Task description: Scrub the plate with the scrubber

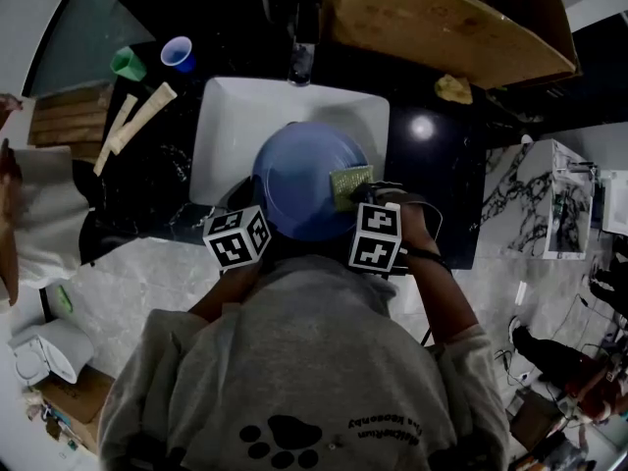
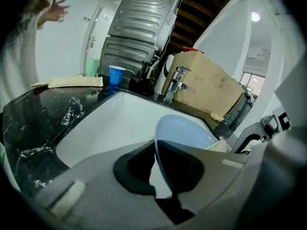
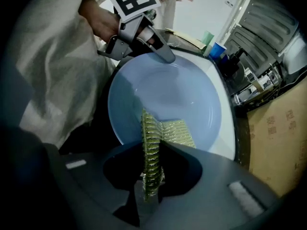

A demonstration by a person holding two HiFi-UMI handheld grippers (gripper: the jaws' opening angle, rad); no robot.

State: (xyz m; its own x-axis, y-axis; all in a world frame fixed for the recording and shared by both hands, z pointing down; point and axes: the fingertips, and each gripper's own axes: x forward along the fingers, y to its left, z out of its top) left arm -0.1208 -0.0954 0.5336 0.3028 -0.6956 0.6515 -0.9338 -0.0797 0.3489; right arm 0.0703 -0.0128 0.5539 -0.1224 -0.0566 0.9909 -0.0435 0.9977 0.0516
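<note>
While my left gripper [image 2: 156, 169] is closed on the near left rim of the blue plate [image 1: 299, 180] and holds it above the white sink [image 1: 231, 116], my right gripper [image 3: 151, 174] points down with its jaws clamped on the green scrubber [image 3: 175, 131]. One part of the scrubber stands on edge between the jaws. The other part lies flat on the inside of the plate, close to the rim on my right side. From there the bare hollow of the plate opens away from my right gripper, toward the rim where the left one grips. I judge that the next stroke must go across in that direction, with pressure, while the left grip resists it.
</note>
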